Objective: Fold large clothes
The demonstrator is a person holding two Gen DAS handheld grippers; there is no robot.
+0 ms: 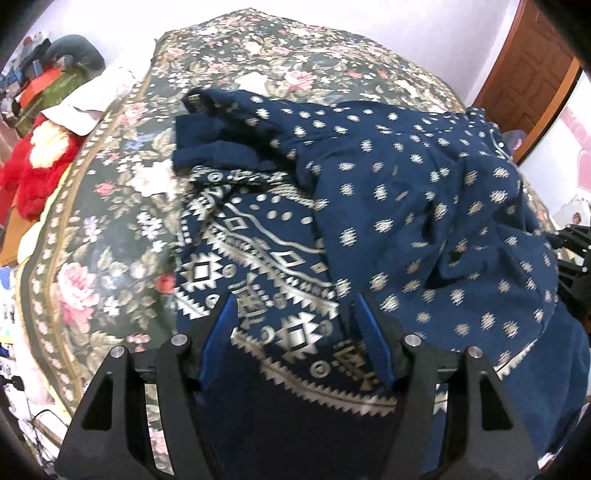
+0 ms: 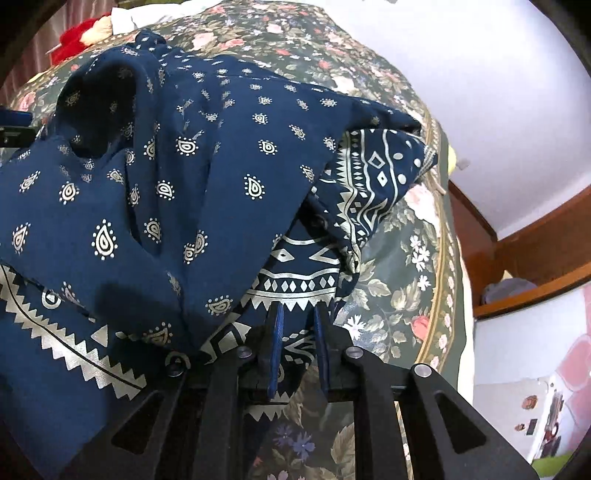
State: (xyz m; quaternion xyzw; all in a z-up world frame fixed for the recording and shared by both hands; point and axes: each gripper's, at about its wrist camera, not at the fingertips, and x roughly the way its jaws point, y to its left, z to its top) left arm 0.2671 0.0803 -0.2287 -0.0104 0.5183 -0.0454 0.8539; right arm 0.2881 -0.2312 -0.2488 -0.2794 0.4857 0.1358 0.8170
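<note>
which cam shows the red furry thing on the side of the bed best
The left wrist view: the red furry thing lies large at the left edge beside the floral bedspread, its cream patch visible. The right wrist view catches only a small red sliver at the top left, behind the navy garment.

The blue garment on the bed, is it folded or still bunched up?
Bunched: the garment lies crumpled on the bedspread, dotted cloth heaped in loose folds over its patterned border.

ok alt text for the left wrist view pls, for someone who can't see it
A crumpled navy garment with silver paisley dots and a geometric border lies heaped on a floral bedspread. The left gripper reaches over its patterned hem, jaws spread apart with nothing between them. A red plush toy sits at the bed's left edge.
</note>
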